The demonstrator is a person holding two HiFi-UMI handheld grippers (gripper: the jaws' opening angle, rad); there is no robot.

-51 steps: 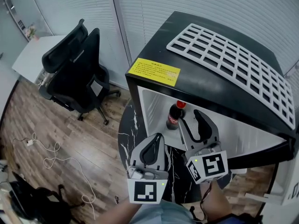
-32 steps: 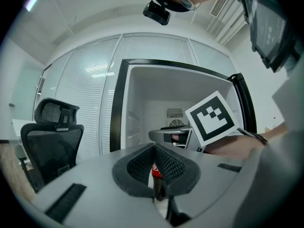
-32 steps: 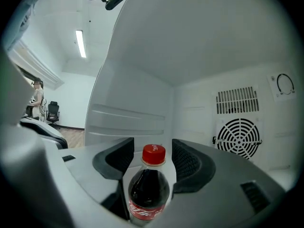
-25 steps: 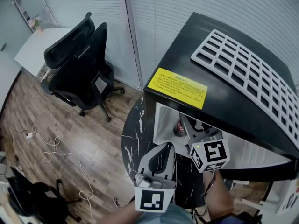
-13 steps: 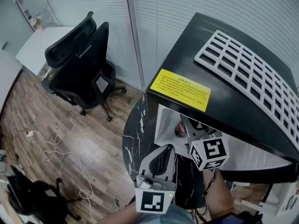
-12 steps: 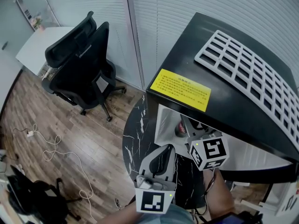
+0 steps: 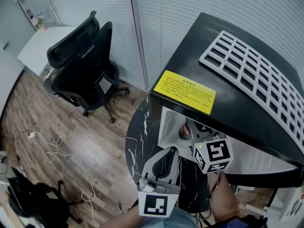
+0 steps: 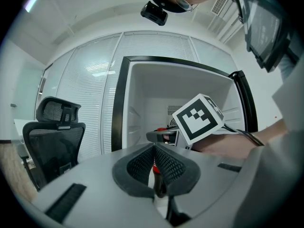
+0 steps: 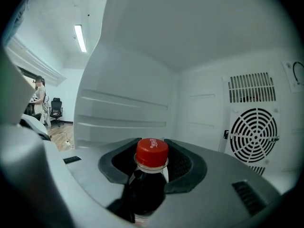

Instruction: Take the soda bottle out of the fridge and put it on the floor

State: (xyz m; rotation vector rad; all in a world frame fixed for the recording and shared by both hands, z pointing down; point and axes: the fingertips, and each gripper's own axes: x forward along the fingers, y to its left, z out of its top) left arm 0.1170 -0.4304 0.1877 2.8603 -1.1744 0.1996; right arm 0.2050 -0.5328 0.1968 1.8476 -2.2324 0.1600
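The soda bottle, dark with a red cap, stands upright inside the white fridge. My right gripper reaches into the fridge, and its jaws have just been closing with the bottle between them. The pads now lie against the bottle's sides below the cap. In the head view only the cap of the bottle shows past the right gripper. My left gripper hovers shut over the round table in front of the fridge. In its own view the left gripper holds nothing.
The black fridge top carries a yellow label and a white wire rack. The fridge stands on a round black marble table. A black office chair stands left, cables lie on the wood floor, a dark bag sits bottom left.
Two seconds ago the right gripper stood open before the fridge; since then it has gone inside around the bottle. Over the last second the head view barely shifts. The left gripper has kept still.
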